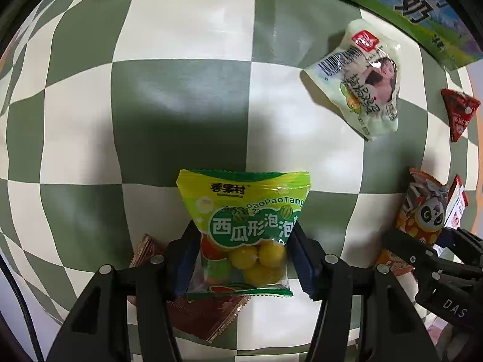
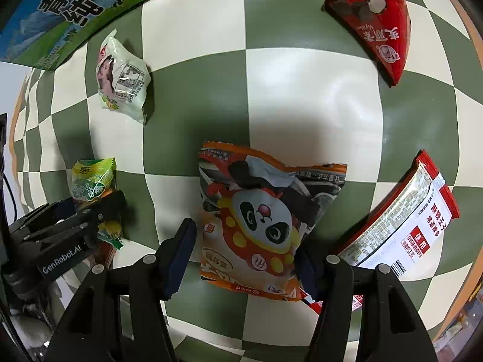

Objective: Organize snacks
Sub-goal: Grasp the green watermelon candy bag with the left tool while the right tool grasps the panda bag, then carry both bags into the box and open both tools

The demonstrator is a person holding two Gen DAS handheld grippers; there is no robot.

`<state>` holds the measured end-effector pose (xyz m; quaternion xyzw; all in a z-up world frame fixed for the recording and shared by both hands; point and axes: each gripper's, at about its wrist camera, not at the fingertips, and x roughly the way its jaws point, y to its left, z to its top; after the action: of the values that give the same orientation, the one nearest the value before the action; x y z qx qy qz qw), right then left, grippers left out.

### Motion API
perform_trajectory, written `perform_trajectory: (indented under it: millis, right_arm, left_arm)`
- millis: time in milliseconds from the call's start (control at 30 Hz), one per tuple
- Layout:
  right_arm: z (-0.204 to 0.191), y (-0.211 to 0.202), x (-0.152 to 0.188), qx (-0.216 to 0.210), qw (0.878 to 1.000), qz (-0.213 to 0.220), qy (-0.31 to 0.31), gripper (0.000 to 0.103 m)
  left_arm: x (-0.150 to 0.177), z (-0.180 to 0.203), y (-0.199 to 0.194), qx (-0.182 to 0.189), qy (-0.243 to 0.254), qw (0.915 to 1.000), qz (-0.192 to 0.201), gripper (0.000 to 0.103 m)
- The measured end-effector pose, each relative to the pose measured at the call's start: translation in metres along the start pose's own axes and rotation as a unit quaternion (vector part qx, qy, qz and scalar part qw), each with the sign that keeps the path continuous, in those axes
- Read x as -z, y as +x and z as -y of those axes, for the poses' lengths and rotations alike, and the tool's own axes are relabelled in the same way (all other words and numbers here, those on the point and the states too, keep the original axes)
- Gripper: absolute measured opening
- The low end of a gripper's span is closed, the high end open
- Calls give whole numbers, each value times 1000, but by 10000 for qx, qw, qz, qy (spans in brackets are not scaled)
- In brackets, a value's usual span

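Observation:
My left gripper [image 1: 243, 256] is shut on a green-yellow bubble gum bag [image 1: 244, 211], both pads pressing its sides over a brown wafer packet [image 1: 208, 313]. It also shows in the right wrist view [image 2: 93, 178]. My right gripper [image 2: 246, 259] sits around an orange panda snack bag [image 2: 259, 217]. Its right pad touches the bag while the left pad stands a little off, so the jaws are partly closed. That bag also shows in the left wrist view [image 1: 422, 211].
A white egg snack pouch [image 1: 362, 78] lies on the green-white checkered cloth [image 1: 181, 90], also in the right view [image 2: 122, 78]. A red triangular packet [image 2: 377, 21] lies far right. A red-white packet [image 2: 407, 220] lies beside the panda bag. A milk carton box [image 2: 75, 9] borders the back.

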<state>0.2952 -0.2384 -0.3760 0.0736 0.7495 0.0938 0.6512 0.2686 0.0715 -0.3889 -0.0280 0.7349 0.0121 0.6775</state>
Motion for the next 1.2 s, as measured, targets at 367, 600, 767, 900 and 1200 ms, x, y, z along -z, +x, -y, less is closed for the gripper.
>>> perform_trajectory:
  millis: [367,600,767,900,1200]
  right_arm:
    - [-16,-4,24,46,9996,279,17,54]
    - [-16,-40,28,-226,9990,369,-66,53]
    - [-16,-75,25,-533,9972,490,-162,53]
    - [-15,-120,19,-799,9934,776,-268,53]
    - [-15,-238,-37,-1145,9769,1724,-538,53]
  left_arm:
    - [24,43,-22,126,-21,9996,243,50]
    - [26,40,-54,557,-180,9975,388,50]
    - [25,43,-88,804,-209,9947,601,50]
    - [15,52,-129,1107,-95,9891,964,50]
    - [-65,40,-243,1413,300,9733,1783,50]
